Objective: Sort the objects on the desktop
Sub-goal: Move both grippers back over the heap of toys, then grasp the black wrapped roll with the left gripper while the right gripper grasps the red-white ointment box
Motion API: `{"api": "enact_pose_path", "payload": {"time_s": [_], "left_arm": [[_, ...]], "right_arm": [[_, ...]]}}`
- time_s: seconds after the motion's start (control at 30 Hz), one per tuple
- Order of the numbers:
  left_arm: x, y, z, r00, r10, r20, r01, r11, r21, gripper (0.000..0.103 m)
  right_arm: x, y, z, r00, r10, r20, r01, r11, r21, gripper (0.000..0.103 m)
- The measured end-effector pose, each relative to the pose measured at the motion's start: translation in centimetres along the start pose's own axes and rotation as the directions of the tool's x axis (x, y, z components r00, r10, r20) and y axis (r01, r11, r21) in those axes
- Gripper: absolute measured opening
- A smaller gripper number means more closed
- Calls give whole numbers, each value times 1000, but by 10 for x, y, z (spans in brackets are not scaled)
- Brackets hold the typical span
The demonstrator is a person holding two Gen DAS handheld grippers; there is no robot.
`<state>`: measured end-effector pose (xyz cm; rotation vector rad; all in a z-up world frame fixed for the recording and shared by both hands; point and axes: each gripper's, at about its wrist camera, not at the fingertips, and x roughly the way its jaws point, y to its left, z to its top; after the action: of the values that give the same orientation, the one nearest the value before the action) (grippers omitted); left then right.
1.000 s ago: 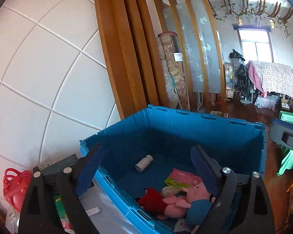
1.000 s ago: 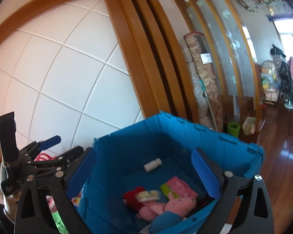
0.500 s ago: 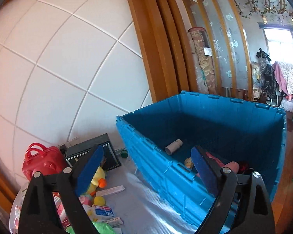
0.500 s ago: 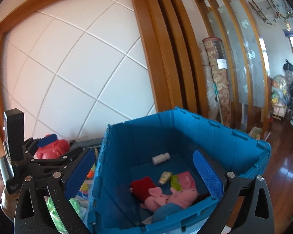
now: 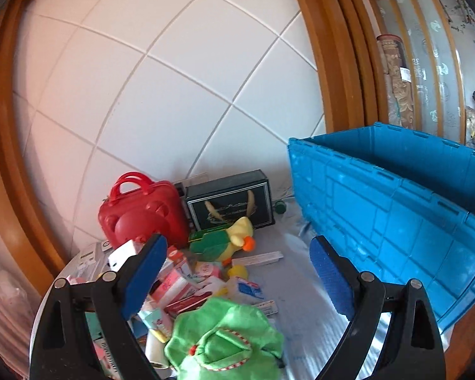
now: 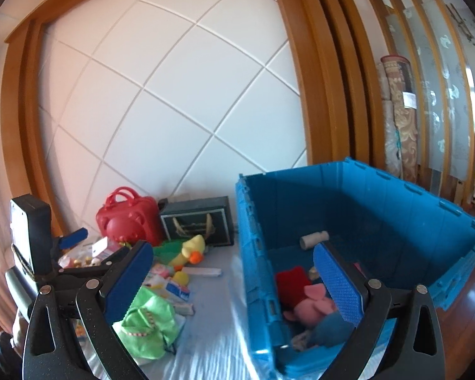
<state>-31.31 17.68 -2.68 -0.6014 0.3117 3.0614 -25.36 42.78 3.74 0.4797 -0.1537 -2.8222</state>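
Note:
A blue crate (image 5: 395,209) stands on the table's right; in the right wrist view the crate (image 6: 256,253) holds a pink pig plush (image 6: 313,300), a red plush (image 6: 293,281) and a white bottle (image 6: 313,239). A pile of objects lies left of it: a red toy case (image 5: 142,212), a yellow duck (image 5: 237,237), a green cloth toy (image 5: 224,342), small boxes (image 5: 180,281). My left gripper (image 5: 237,278) is open and empty above the pile; it also shows in the right wrist view (image 6: 79,247). My right gripper (image 6: 234,288) is open and empty over the crate's left wall.
A dark framed box (image 5: 231,202) leans at the white tiled wall (image 5: 158,88). A wooden frame (image 5: 332,63) rises behind the crate. The table has a pale cover (image 6: 212,342). Wood floor lies at the right (image 6: 471,291).
Both grippers have swung left, away from the crate's inside. The left wrist view now faces the pile of objects instead of the crate. Both stay open and empty.

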Motion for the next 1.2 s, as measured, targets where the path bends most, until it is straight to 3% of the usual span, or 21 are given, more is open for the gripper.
{"api": "enact_pose_path", "payload": {"time_s": [0.17,0.37,0.5,0.63,0.77,0.83,0.9,1.0,1.07,1.13,1.17,1.2], "left_arm": [[-5,77,-35,992,118,-40,-118,993,-2,92],[-4,165,-81,971,205,-124,-208,978,-14,92],[-5,191,-109,968,204,-149,-205,979,6,92],[0,188,-146,963,169,-212,-160,985,59,92],[13,181,-179,944,107,-312,-97,994,48,92],[18,175,-193,930,94,-354,-83,995,46,92],[22,169,-204,916,83,-392,-72,997,42,92],[28,161,-220,894,65,-444,-54,998,39,92],[33,158,-227,878,48,-477,-46,999,17,92],[39,154,-234,862,26,-507,-37,999,-12,92],[41,151,-237,855,20,-519,-35,999,-20,92],[44,148,-240,848,17,-529,-36,999,-25,92]], "right_arm": [[24,55,-15,995,80,-53,-81,997,-3,103],[59,130,-50,969,164,-185,-172,985,-30,103],[76,175,-83,951,178,-253,-199,978,-59,103],[100,208,-130,912,187,-366,-226,972,-68,103],[126,229,-190,829,200,-523,-280,957,-79,100],[137,235,-222,780,187,-597,-310,944,-110,91],[150,237,-252,723,174,-668,-339,933,-124,68],[169,228,-290,652,137,-745,-344,930,-130,58],[176,221,-305,618,139,-774,-359,926,-120,56],[180,218,-316,597,136,-791,-379,917,-128,57],[181,218,-318,611,125,-782,-383,911,-153,56],[184,219,-319,612,126,-781,-395,904,-163,51]]}}
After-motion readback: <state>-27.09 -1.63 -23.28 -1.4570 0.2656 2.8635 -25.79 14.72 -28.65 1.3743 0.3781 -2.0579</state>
